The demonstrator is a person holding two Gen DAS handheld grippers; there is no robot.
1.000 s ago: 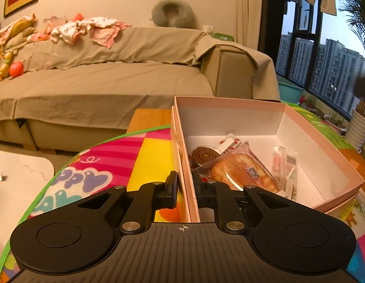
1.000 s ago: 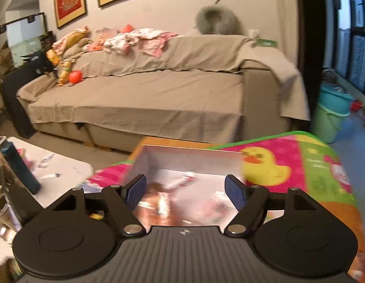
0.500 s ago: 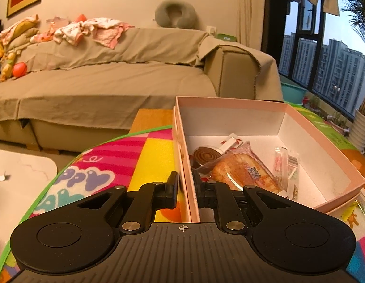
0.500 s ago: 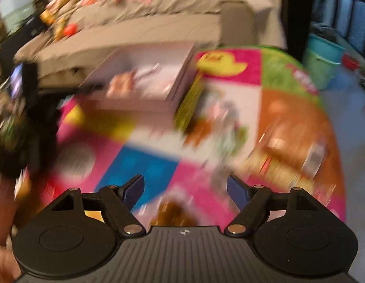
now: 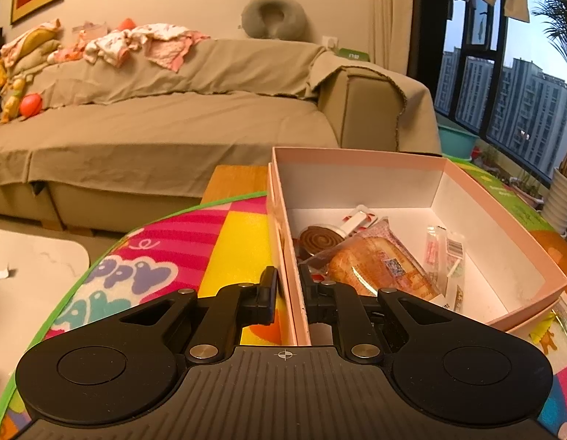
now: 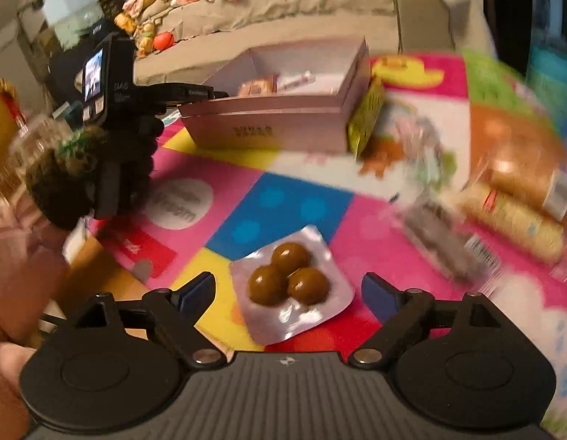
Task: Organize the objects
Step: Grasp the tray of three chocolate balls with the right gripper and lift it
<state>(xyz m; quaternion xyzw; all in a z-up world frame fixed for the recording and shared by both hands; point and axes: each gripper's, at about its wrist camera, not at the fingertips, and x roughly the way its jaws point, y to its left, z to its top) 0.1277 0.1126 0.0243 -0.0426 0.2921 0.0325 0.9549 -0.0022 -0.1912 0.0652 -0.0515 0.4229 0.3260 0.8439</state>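
My left gripper is shut on the near left wall of the open pink box, one finger outside and one inside. The box holds a wrapped bread, a brown coil and small packets. In the right wrist view the box stands at the back of the mat, with the left gripper on its left corner. My right gripper is open and empty, its fingers on either side of a silver pack with three brown balls on the mat.
A colourful play mat covers the floor. A yellow-green packet leans on the box's right side. Blurred snack packs lie to the right. A draped sofa stands behind the box, with a window at right.
My right gripper swung from above the box down to the mat's near side, now over the silver pack. My left gripper stayed shut on the box wall.
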